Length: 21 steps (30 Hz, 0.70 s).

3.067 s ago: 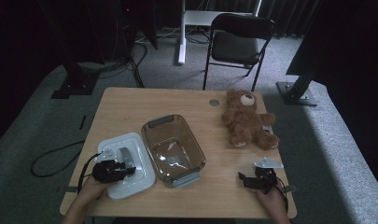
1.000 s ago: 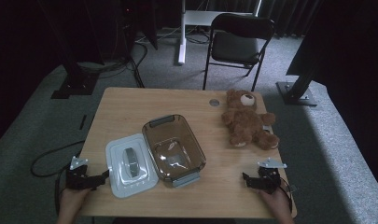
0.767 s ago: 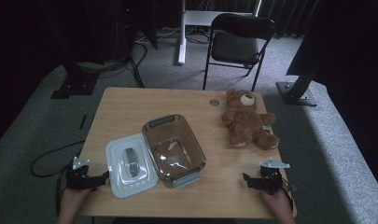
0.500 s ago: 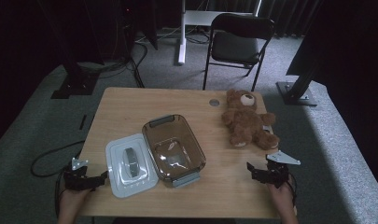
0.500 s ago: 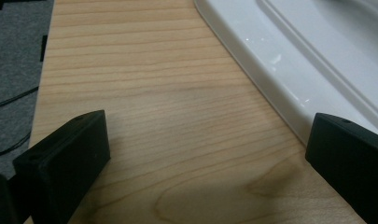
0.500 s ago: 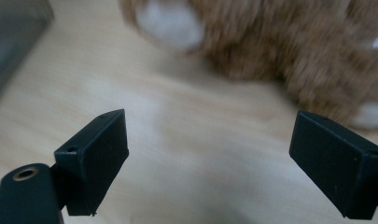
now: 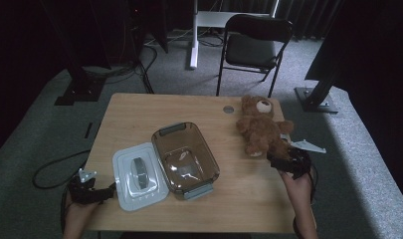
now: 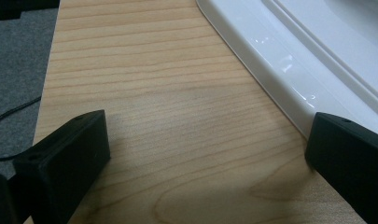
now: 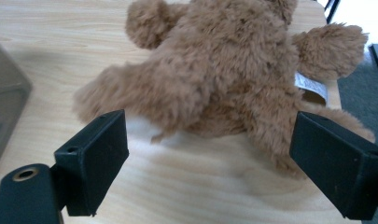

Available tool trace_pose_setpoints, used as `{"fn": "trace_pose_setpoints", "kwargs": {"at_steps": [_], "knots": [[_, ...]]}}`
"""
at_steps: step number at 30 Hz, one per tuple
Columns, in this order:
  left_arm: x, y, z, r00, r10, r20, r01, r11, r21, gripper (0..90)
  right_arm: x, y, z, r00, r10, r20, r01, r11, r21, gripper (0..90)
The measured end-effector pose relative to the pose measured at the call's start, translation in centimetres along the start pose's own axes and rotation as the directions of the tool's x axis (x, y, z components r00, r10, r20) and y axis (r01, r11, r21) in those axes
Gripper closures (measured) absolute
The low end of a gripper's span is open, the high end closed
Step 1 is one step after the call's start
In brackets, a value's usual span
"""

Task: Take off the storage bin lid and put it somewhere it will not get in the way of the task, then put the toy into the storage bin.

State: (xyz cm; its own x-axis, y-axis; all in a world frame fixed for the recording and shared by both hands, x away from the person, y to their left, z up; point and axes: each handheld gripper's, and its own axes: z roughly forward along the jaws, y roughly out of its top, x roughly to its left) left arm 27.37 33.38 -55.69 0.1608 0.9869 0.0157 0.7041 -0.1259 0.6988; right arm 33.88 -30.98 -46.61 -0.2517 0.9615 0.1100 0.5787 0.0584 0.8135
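Observation:
A brown teddy bear [image 7: 262, 128] lies on the table's right side; in the right gripper view the teddy bear [image 9: 224, 70] lies just ahead of the jaws. My right gripper [image 7: 280, 160] stands open at the bear's near legs, its jaws wide apart with only bare table between them [image 9: 207, 158]. A clear brown container [image 7: 185, 158] sits mid-table with its white lid [image 7: 138, 176] flat beside it on the left. My left gripper [image 7: 108, 191] rests open at the table's left front corner, next to the lid [image 8: 289, 60], holding nothing.
The wooden table [image 7: 159, 109] is bare at the back, with a small round grommet [image 7: 228, 109] near its far edge. A folding chair [image 7: 253, 50] and stand bases stand on the carpet beyond. A cable [image 7: 52, 167] loops on the floor at left.
My left gripper let go of the lid and drew back to the table's left front corner. My right gripper moved forward and right, up to the bear's legs.

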Motion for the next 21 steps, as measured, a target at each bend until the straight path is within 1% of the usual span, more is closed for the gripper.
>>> {"fn": "trace_pose_setpoints", "kwargs": {"at_steps": [3,5,7,8,9,11,16,21], "knots": [[0.0,0.0,0.0,1.0000,0.002,0.002,-0.002,1.0000,0.001,0.5,0.1,0.9,0.9,0.9999,0.011,0.000,-0.011,0.9998,0.019,11.0],[0.0,0.0,0.0,1.0000,0.002,0.002,-0.002,1.0000,0.000,0.5,0.1,1.4,1.4,0.9999,0.015,-0.008,-0.015,0.9994,0.030,11.0],[0.0,0.0,0.0,1.0000,0.002,0.002,-0.002,1.0000,0.000,0.5,0.0,1.8,1.7,0.9995,0.024,-0.018,-0.024,0.9992,0.031,11.0],[0.0,0.0,0.0,1.0000,0.001,0.002,-0.001,1.0000,0.000,0.5,0.0,2.1,1.9,0.9996,0.028,-0.009,-0.028,0.9988,0.040,11.0],[0.0,0.0,0.0,1.0000,0.002,0.003,-0.002,1.0000,-0.001,0.5,-0.1,2.2,2.1,0.9994,0.033,-0.008,-0.032,0.9987,0.038,11.0],[0.0,0.0,0.0,1.0000,0.004,0.003,-0.004,1.0000,0.002,0.5,-0.2,2.6,2.3,0.9987,0.047,-0.019,-0.046,0.9982,0.040,11.0],[0.0,0.0,0.0,1.0000,0.005,0.003,-0.005,1.0000,0.001,0.5,-0.7,3.5,2.6,0.9980,0.062,-0.007,-0.062,0.9977,0.026,11.0],[0.0,0.0,0.0,1.0000,0.004,0.002,-0.005,1.0000,0.001,0.5,-1.2,4.4,3.3,0.9974,0.070,0.014,-0.070,0.9970,0.033,11.0]]}}
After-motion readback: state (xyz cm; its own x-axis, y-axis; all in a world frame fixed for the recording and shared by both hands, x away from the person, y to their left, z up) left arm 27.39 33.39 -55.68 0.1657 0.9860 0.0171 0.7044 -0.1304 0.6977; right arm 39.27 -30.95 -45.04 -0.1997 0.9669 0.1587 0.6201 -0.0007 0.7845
